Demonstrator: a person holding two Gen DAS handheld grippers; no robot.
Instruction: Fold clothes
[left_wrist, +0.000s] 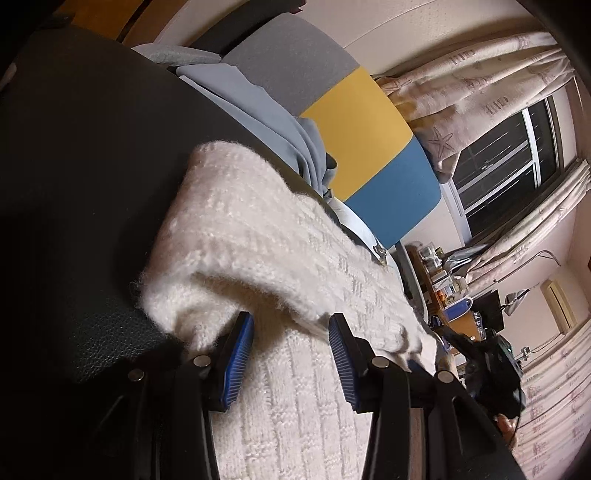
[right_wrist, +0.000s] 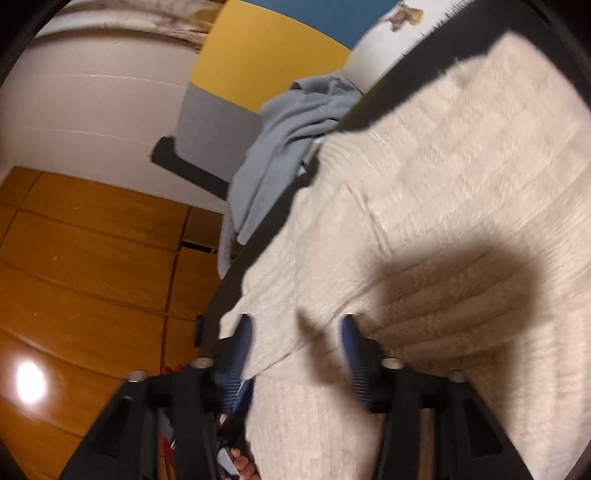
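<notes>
A white knit sweater (left_wrist: 266, 229) lies on a black leather-like tabletop (left_wrist: 74, 155), with one part folded over itself. In the left wrist view my left gripper (left_wrist: 291, 325) rests low on the knit. Its blue pads (left_wrist: 240, 347) stand apart at the edge of that thick fold and do not pinch it. In the right wrist view the same sweater (right_wrist: 443, 184) is blurred. A corner flap of it lies between the spread fingers of my right gripper (right_wrist: 295, 328), whose pads (right_wrist: 352, 354) are clear of the cloth.
A grey-blue shirt (left_wrist: 258, 107) (right_wrist: 288, 140) is bunched at the table's far edge, hanging over it. Behind stands a grey, yellow and blue panel (left_wrist: 354, 122). Wooden floor (right_wrist: 92, 240) lies beyond the table edge. A window with curtains (left_wrist: 509, 155) and a cluttered desk (left_wrist: 443, 288) are further off.
</notes>
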